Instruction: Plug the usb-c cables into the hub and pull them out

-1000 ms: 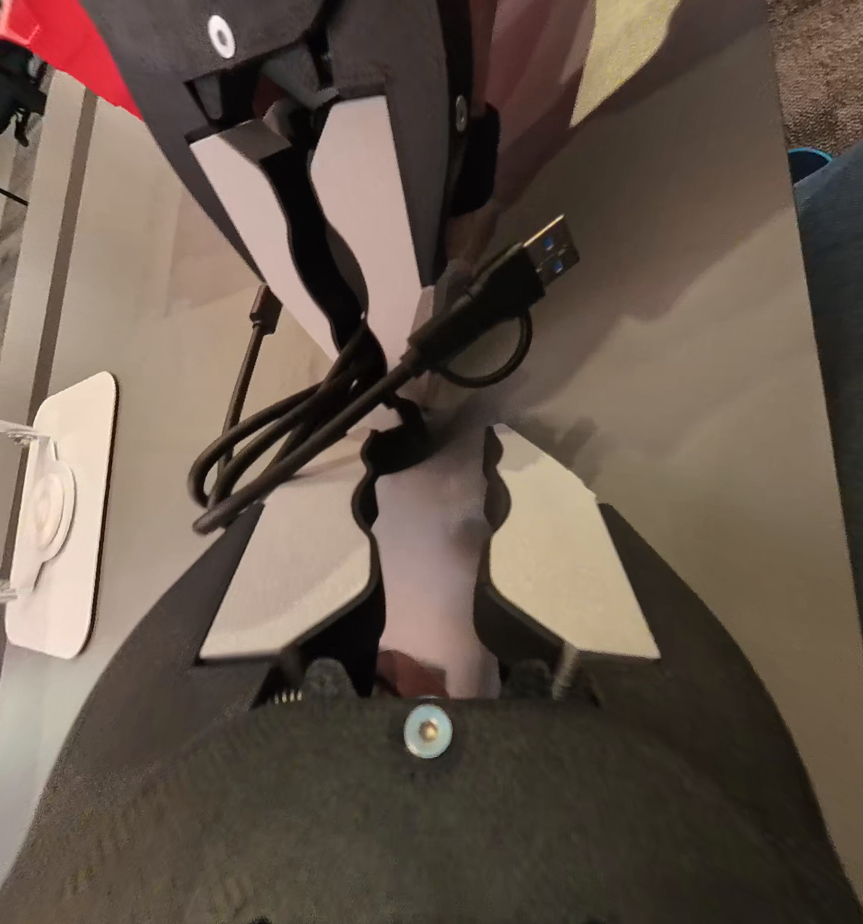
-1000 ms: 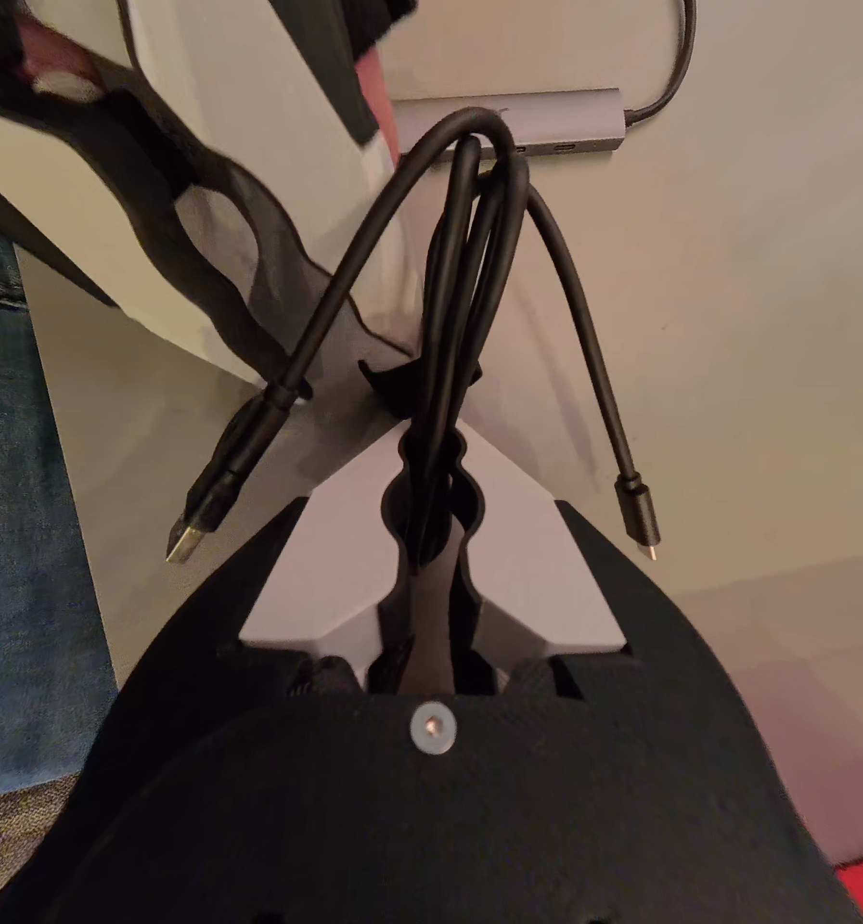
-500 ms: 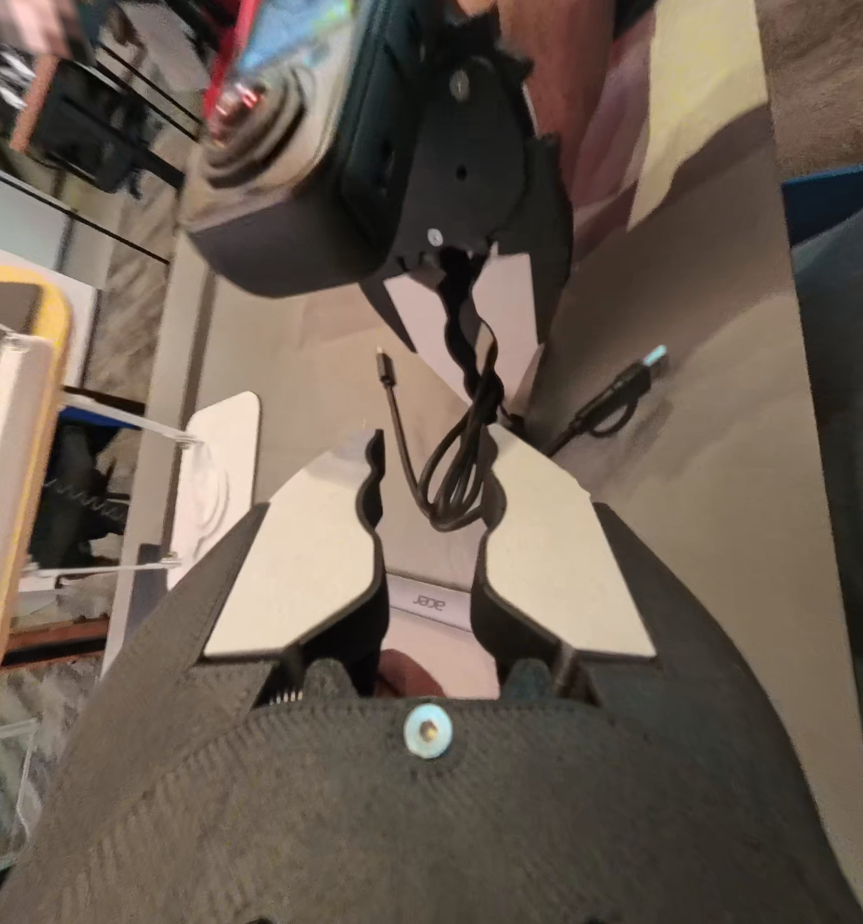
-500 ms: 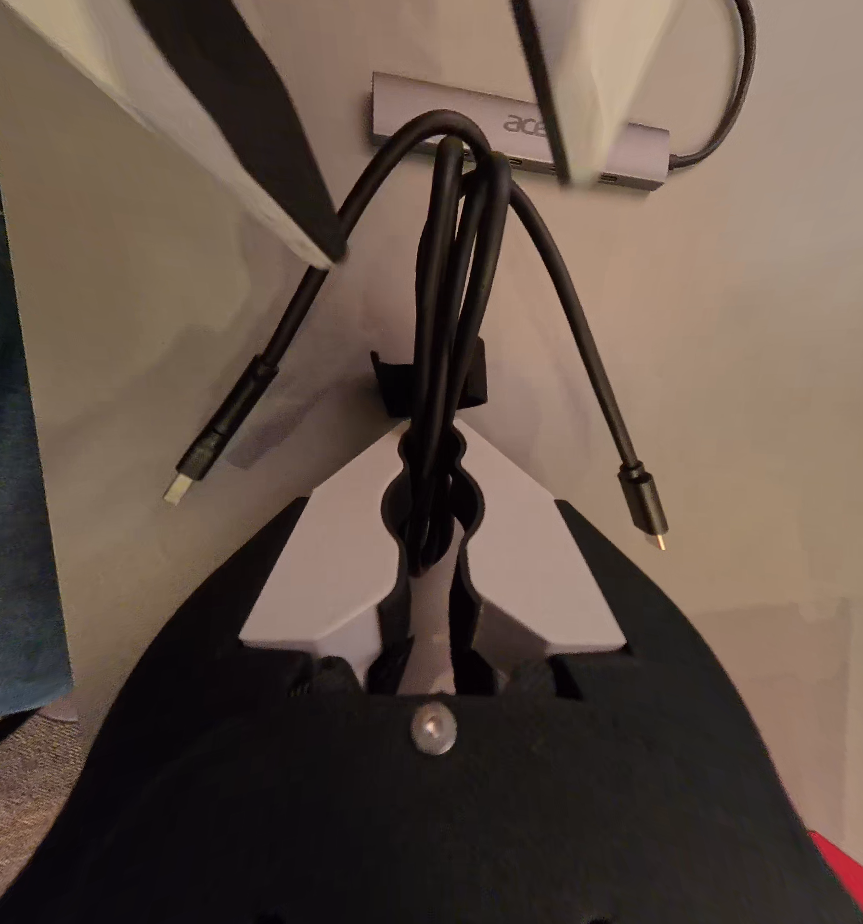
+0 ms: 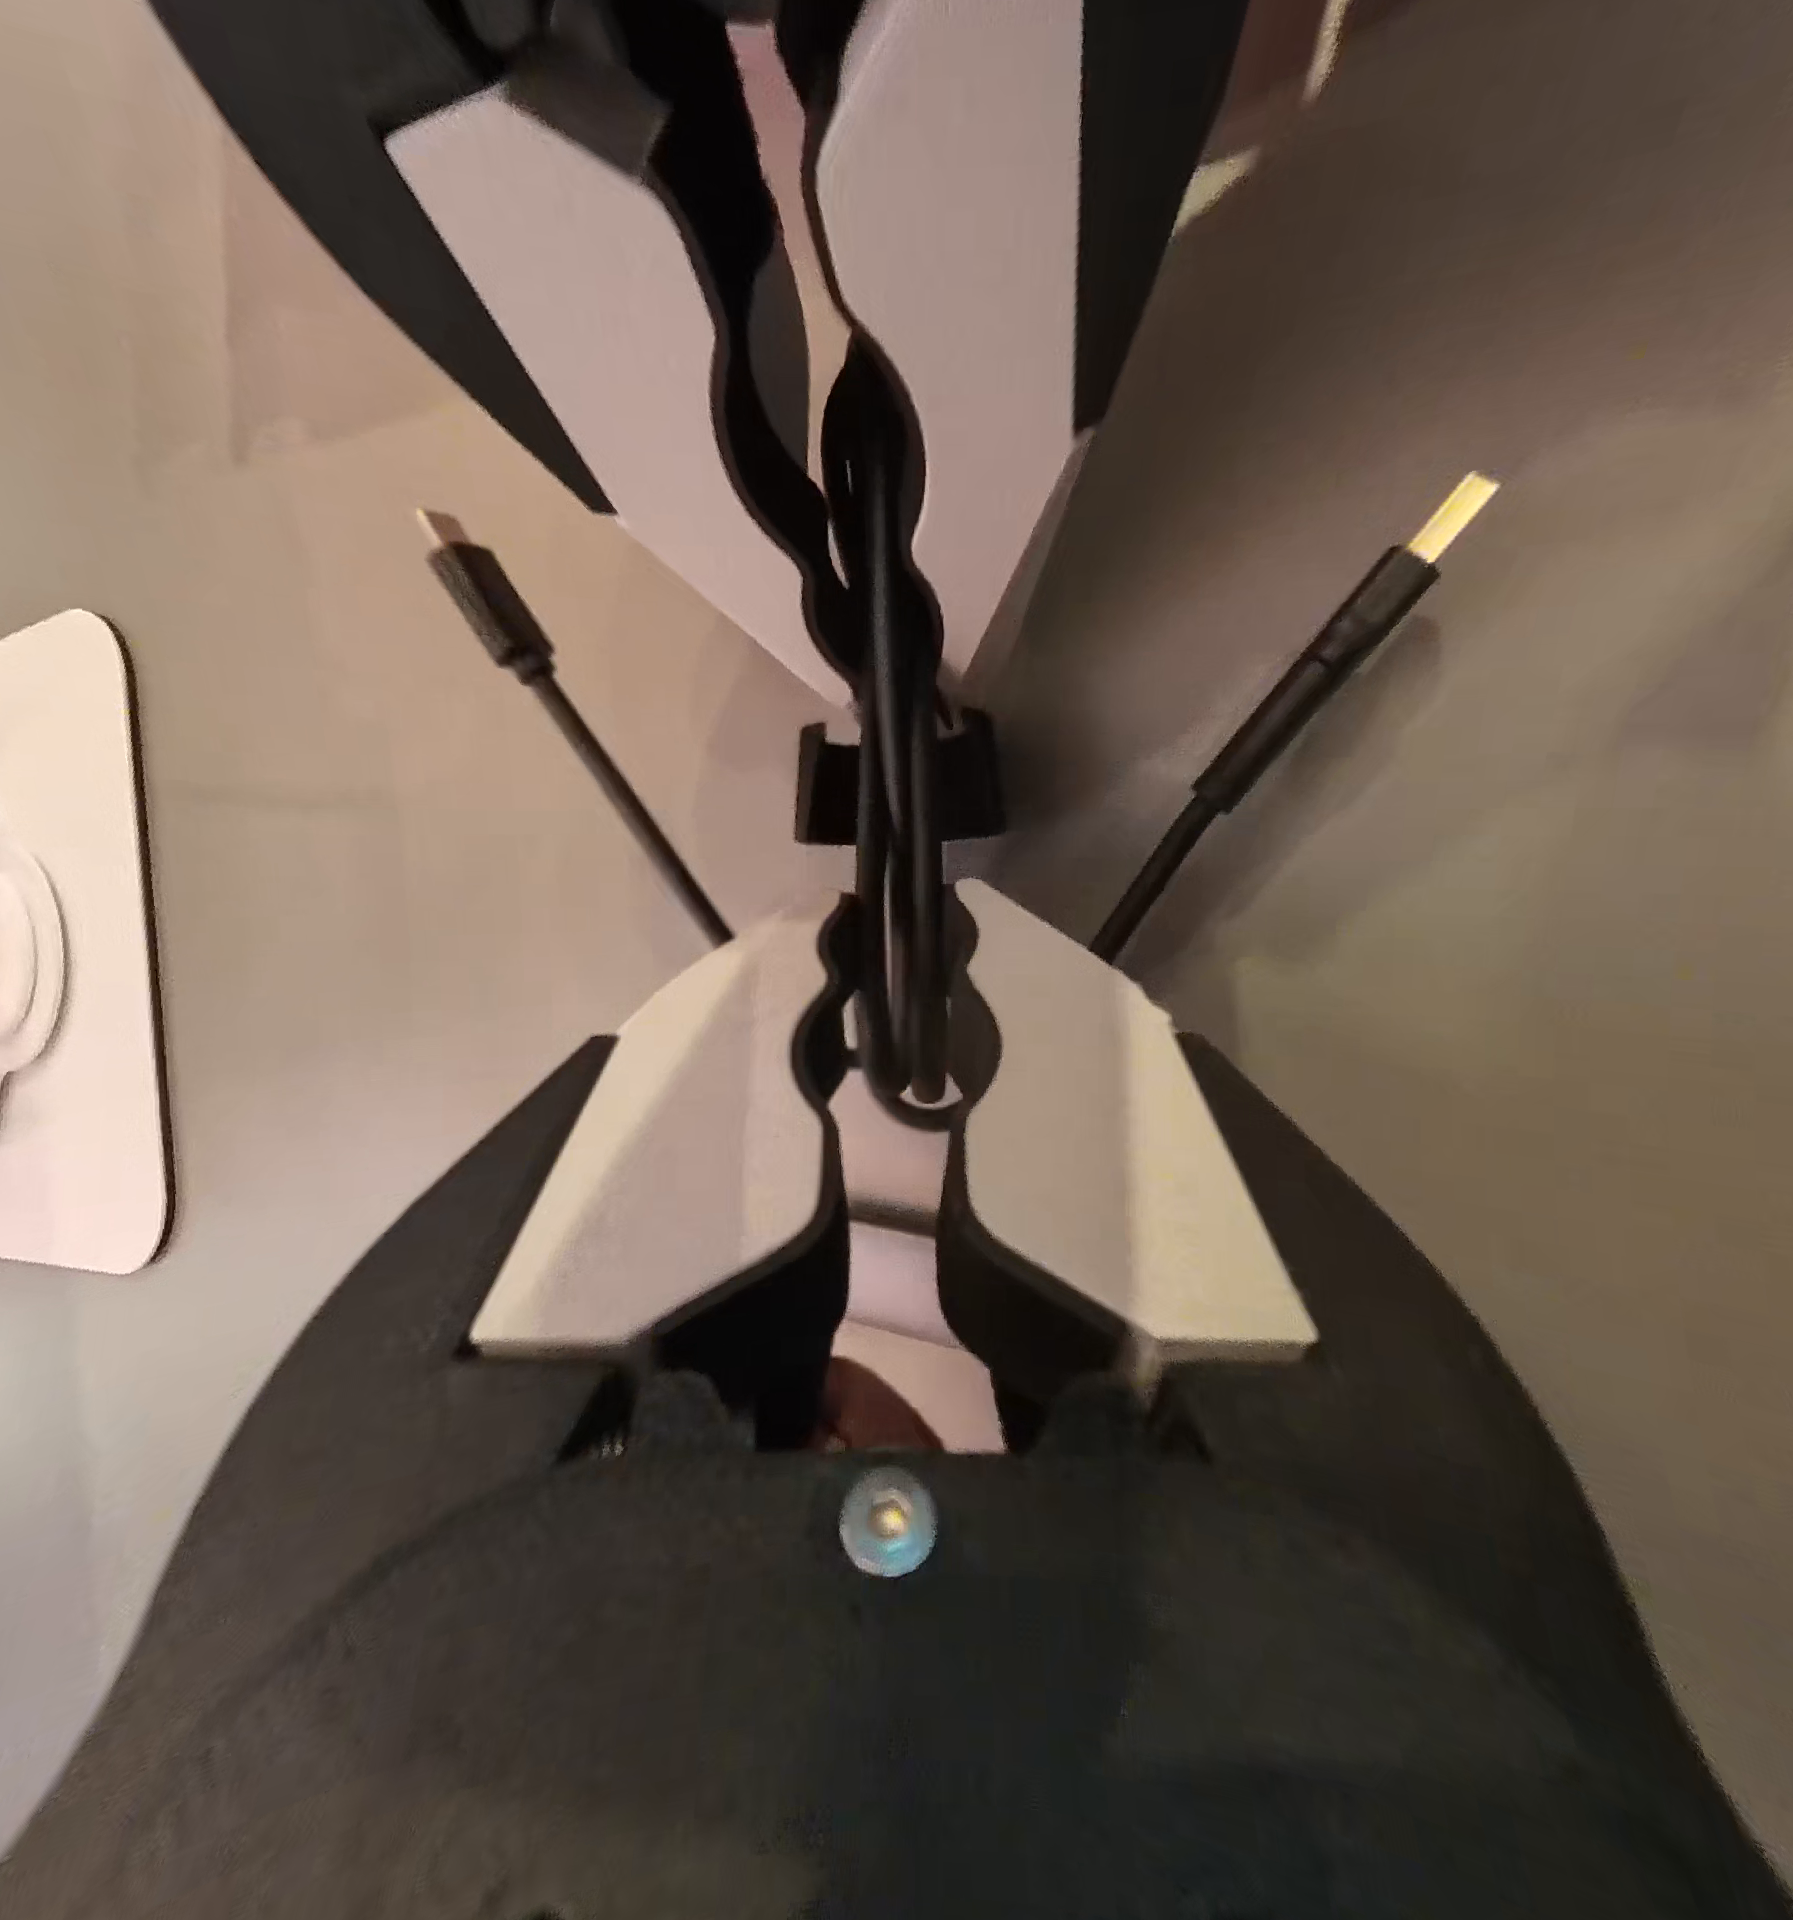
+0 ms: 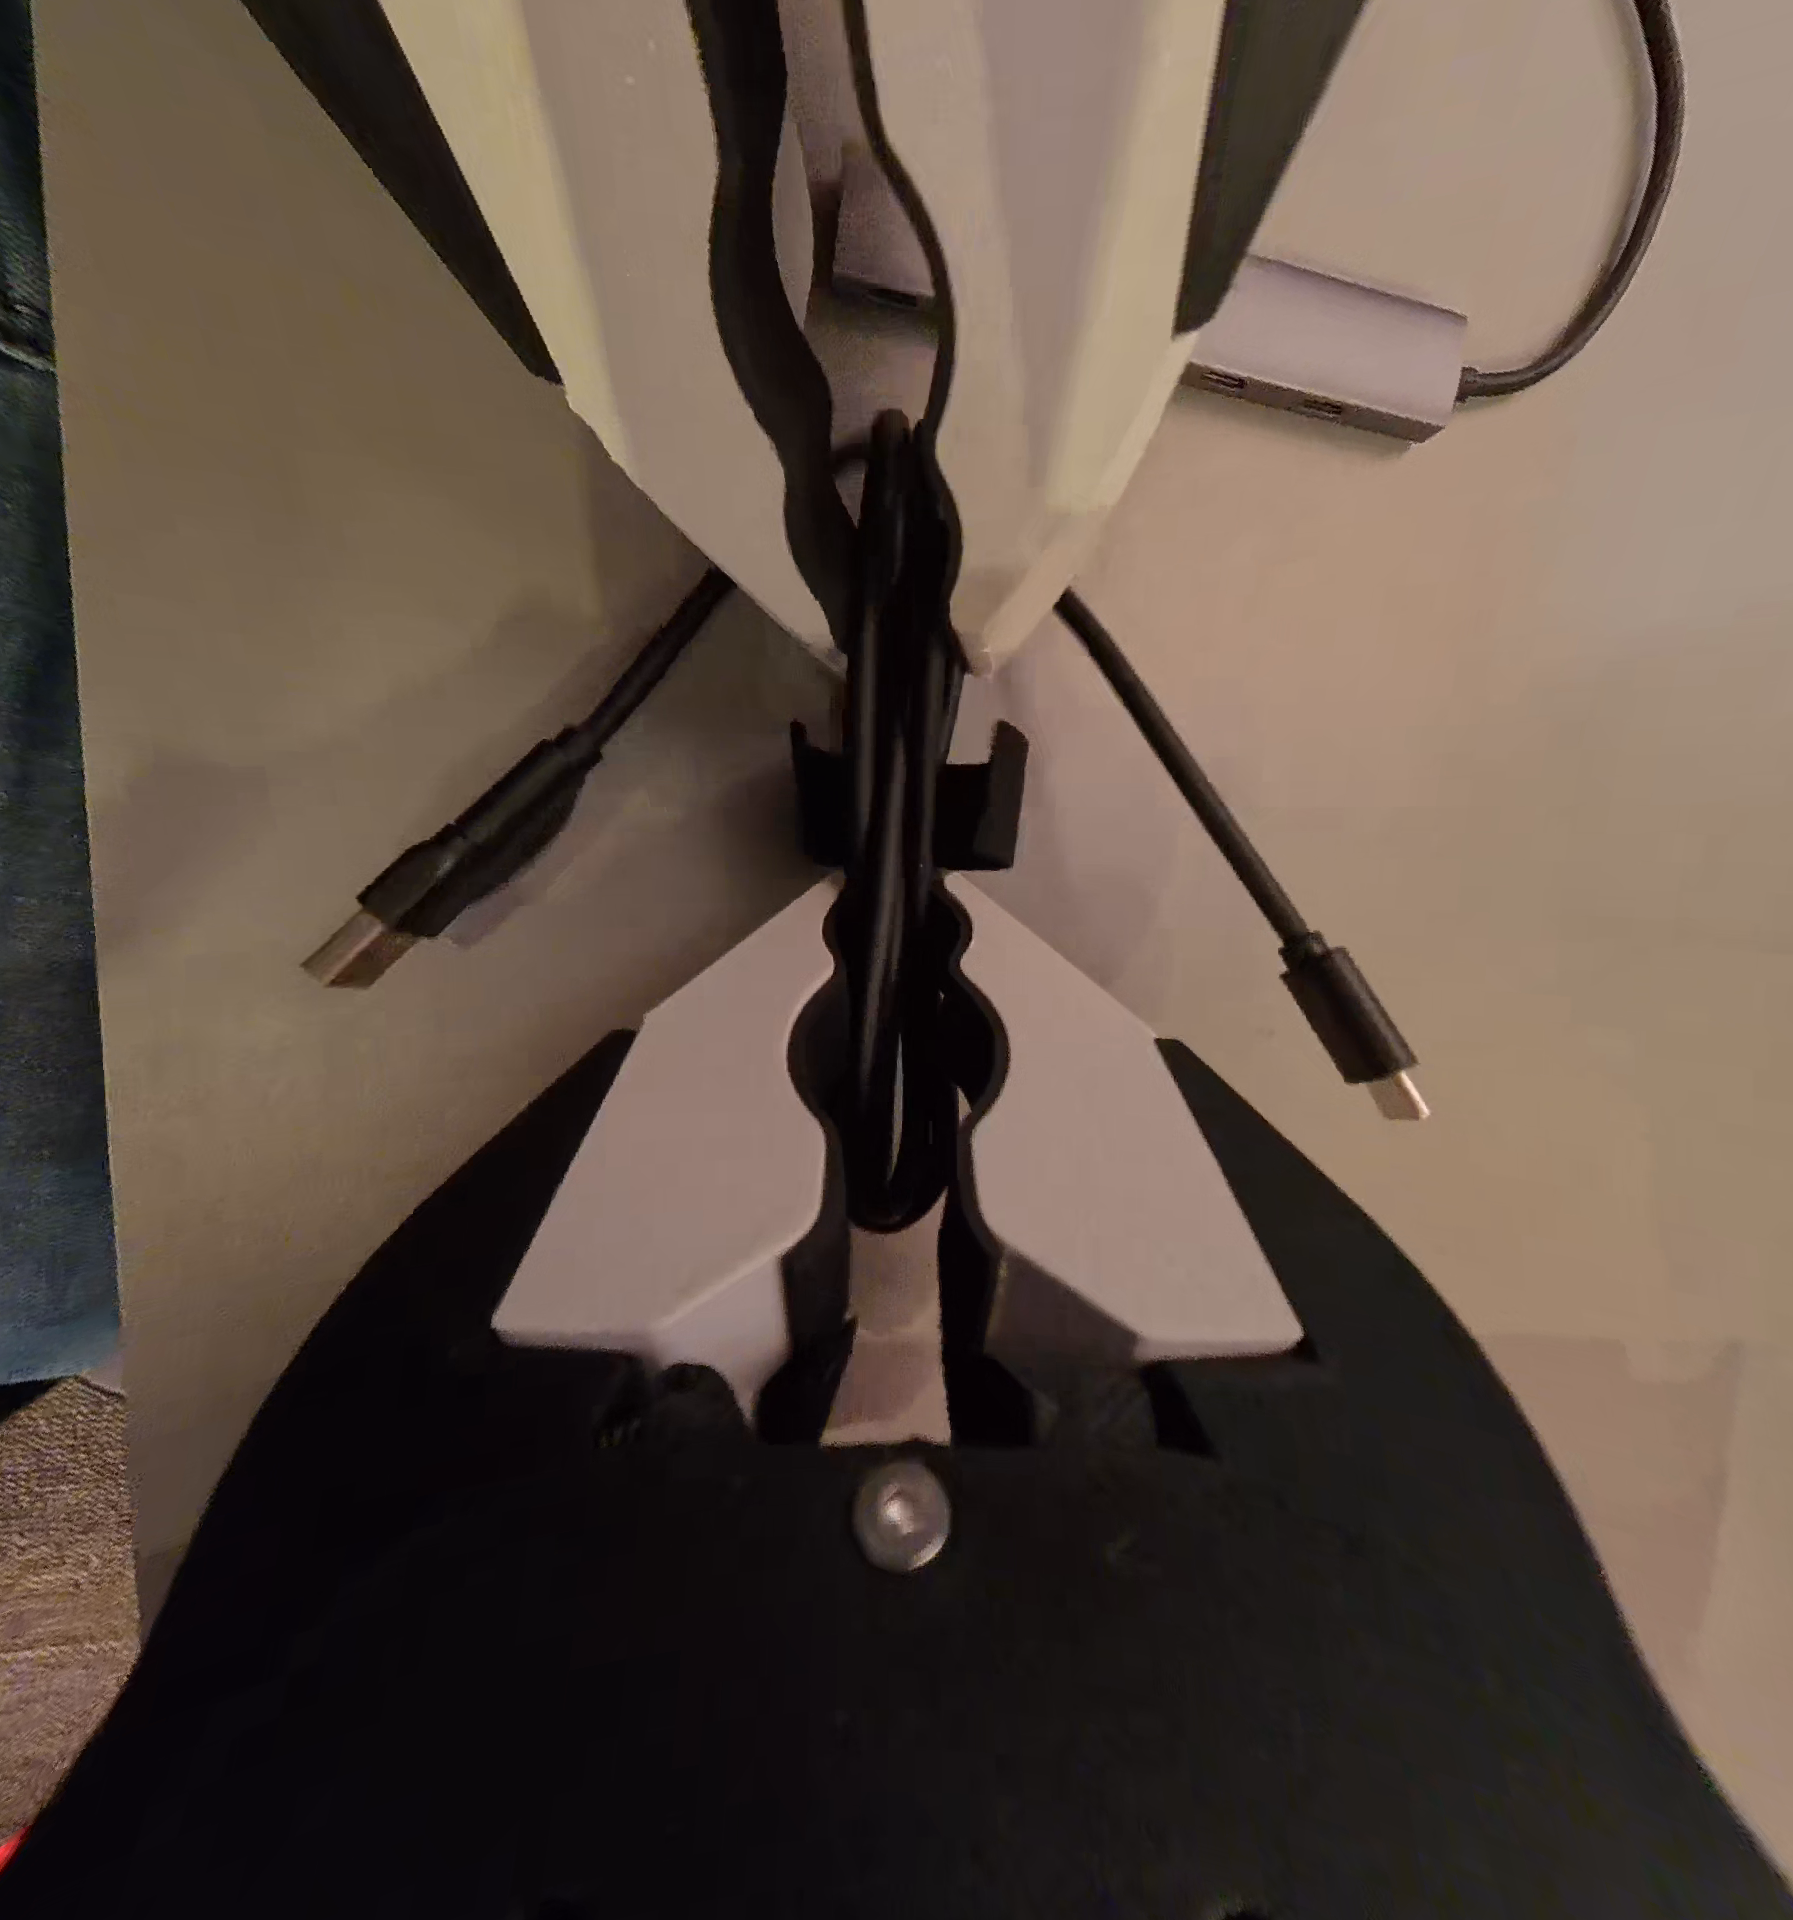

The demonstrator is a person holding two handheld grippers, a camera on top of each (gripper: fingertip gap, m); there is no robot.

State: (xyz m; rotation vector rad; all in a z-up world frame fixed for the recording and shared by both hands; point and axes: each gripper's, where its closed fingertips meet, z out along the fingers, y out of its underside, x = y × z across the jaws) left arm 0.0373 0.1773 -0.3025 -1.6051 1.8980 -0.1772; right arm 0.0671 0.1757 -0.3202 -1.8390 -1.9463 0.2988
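Overhead, both the left gripper and the right gripper clamp the bundled black USB cable above the white table; the grey metal hub lies beyond.

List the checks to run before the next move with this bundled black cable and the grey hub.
1. Right gripper shut on the coiled black cable: ok.
2. Left gripper shut on the same coil: ok.
3. Small black USB-C plug free, hanging loose: ok.
4. USB-C plug held for insertion: not ok, neither gripper grips it.
5. Grey metal hub ports clear: cannot tell, the left gripper hides part.
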